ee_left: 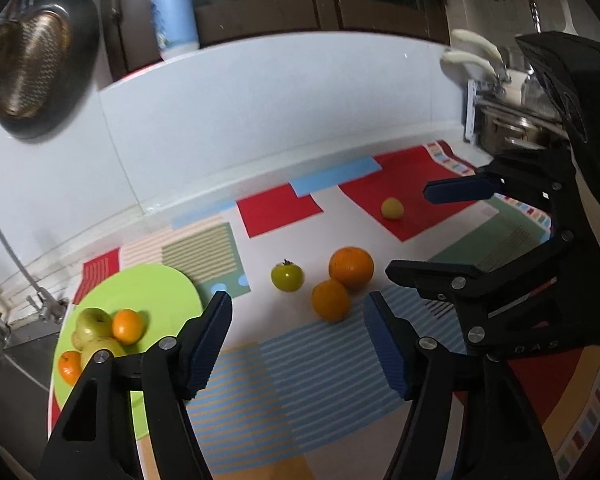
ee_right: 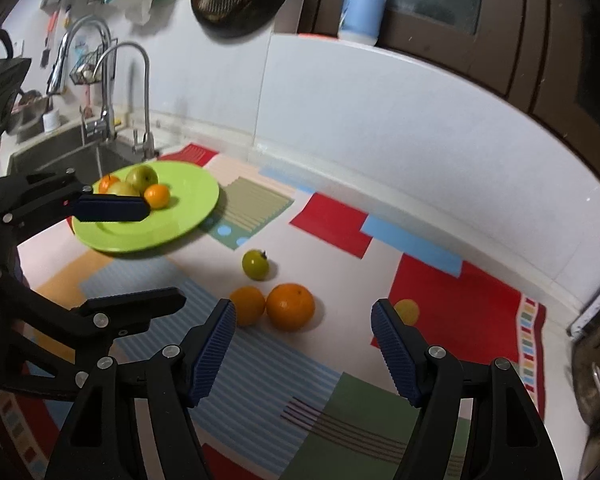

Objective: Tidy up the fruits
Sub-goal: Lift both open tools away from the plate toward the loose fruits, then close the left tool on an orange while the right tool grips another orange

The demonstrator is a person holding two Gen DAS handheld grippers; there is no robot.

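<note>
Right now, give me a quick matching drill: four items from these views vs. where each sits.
Items:
1. small yellow fruit
2. green tomato
3. green plate
4. blue bottle

Places:
A. up on the ledge above the white backsplash
B. on the mat's sink-side end, holding apples and oranges
C. alone on the red patch of the mat
D. on the pale middle of the mat, between the plate and the two loose oranges

Pairs: 1-C, 2-D, 3-B, 4-A
</note>
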